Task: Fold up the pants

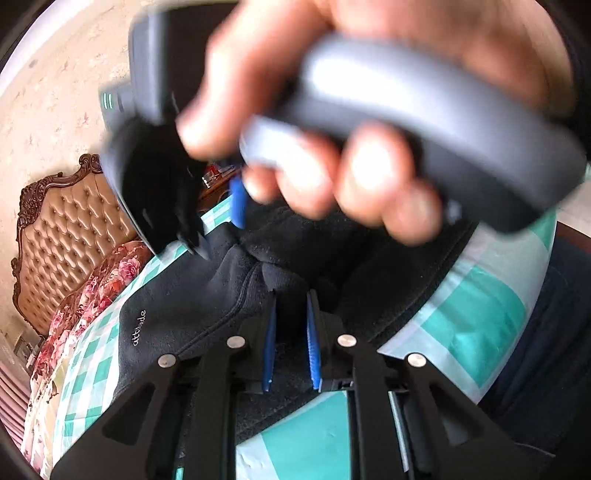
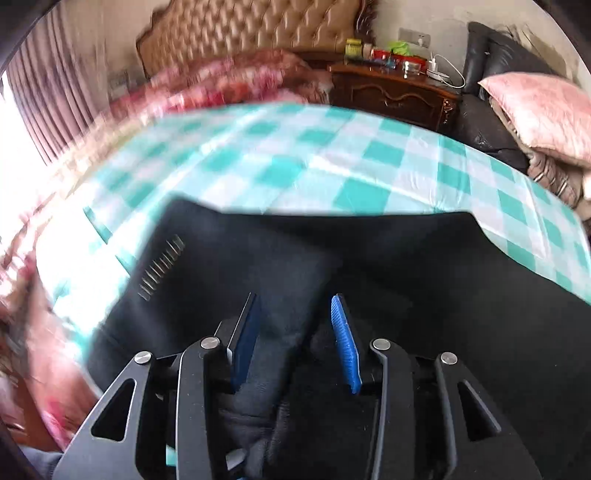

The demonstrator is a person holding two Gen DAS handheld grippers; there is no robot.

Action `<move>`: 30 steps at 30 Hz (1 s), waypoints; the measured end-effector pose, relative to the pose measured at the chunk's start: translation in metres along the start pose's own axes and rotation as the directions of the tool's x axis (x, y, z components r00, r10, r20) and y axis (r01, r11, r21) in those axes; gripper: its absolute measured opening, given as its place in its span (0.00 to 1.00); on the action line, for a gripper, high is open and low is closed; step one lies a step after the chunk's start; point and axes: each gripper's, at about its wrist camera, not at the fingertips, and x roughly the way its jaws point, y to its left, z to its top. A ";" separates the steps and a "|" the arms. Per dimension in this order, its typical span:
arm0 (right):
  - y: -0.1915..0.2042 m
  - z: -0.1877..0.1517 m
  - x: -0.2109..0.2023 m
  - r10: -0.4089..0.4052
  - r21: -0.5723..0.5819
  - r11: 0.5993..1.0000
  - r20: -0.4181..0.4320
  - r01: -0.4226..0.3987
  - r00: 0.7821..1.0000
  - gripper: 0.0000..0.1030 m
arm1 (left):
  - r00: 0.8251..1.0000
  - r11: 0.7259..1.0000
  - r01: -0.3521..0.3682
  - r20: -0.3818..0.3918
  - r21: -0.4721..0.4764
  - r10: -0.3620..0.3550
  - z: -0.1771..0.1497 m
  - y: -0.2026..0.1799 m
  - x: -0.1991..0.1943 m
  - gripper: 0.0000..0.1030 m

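- Bedroom; work surface is a bed (image 2: 369, 162) under a green-and-white checked sheet, no bench in sight.
- Nearest, left wrist view: left tongs (image 1: 291, 332) narrow, blue pads pinching a ridge of dark fabric. Reads as an anchor grip, pinning the cloth so it cannot slide while the other side is worked.
- Pants (image 2: 406, 266), black, lie spread across the near part of the sheet; a pale word shows near one edge.
- Right tongs (image 2: 295, 339) part-open over the pants, cloth bunched between the pads but not plainly squeezed; likely seeking a fresh hold.
- Right hand (image 1: 332, 147) with its grey handle crosses just above, blurred.
- Beyond: flowered quilt (image 2: 240, 77), tufted headboard (image 2: 251, 29), dark wood nightstand (image 2: 395, 96) with clutter, pink pillow (image 2: 539, 107), curtains at the window side.
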 end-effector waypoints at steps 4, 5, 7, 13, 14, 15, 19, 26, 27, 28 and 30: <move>0.006 -0.007 0.004 -0.064 -0.051 0.997 0.021 0.065 0.998 0.37 | 1.000 0.999 0.027 0.006 -0.037 -0.026 0.000 0.007 -0.002 0.18; 0.008 -0.007 0.005 -0.077 -0.057 0.995 0.022 0.079 0.997 0.37 | 0.999 0.998 0.044 0.011 -0.045 -0.043 -0.001 0.010 -0.006 0.21; 0.009 -0.007 0.008 -0.095 -0.067 0.993 0.028 0.096 0.995 0.37 | 0.996 0.994 0.083 0.029 -0.069 -0.081 -0.004 0.017 -0.018 0.24; 0.013 -0.009 0.010 -0.119 -0.060 0.991 0.042 0.121 0.992 0.37 | 0.998 0.939 0.027 0.066 -0.342 -0.005 -0.015 0.090 -0.051 0.23; 0.013 -0.010 0.010 -0.126 -0.061 0.990 0.044 0.128 0.991 0.37 | 0.998 0.926 -0.005 0.051 -0.379 0.026 -0.018 0.101 -0.049 0.22; 0.014 -0.010 0.010 -0.130 -0.062 0.989 0.045 0.133 0.990 0.38 | 0.999 0.909 -0.026 0.019 -0.417 0.038 -0.021 0.112 -0.044 0.22; 0.012 -0.010 0.011 -0.119 -0.055 0.991 0.042 0.121 0.992 0.38 | 0.984 0.862 -0.035 -0.169 -0.505 -0.059 -0.047 0.132 -0.007 0.15; 0.012 -0.010 0.011 -0.124 -0.058 0.990 0.049 0.127 0.991 0.39 | 0.989 0.846 -0.034 -0.141 -0.533 -0.049 -0.027 0.162 -0.008 0.15; 0.012 -0.009 0.011 -0.124 -0.056 0.990 0.049 0.126 0.991 0.39 | 0.987 0.844 -0.040 -0.150 -0.535 -0.049 -0.024 0.169 -0.004 0.15; 0.012 -0.010 0.011 -0.124 -0.056 0.990 0.049 0.127 0.991 0.39 | 0.985 0.841 -0.029 -0.161 -0.541 -0.070 -0.020 0.175 0.003 0.15; 0.012 -0.010 0.011 -0.125 -0.057 0.990 0.049 0.128 0.991 0.39 | 0.974 0.829 -0.008 -0.192 -0.560 -0.120 -0.018 0.195 0.028 0.17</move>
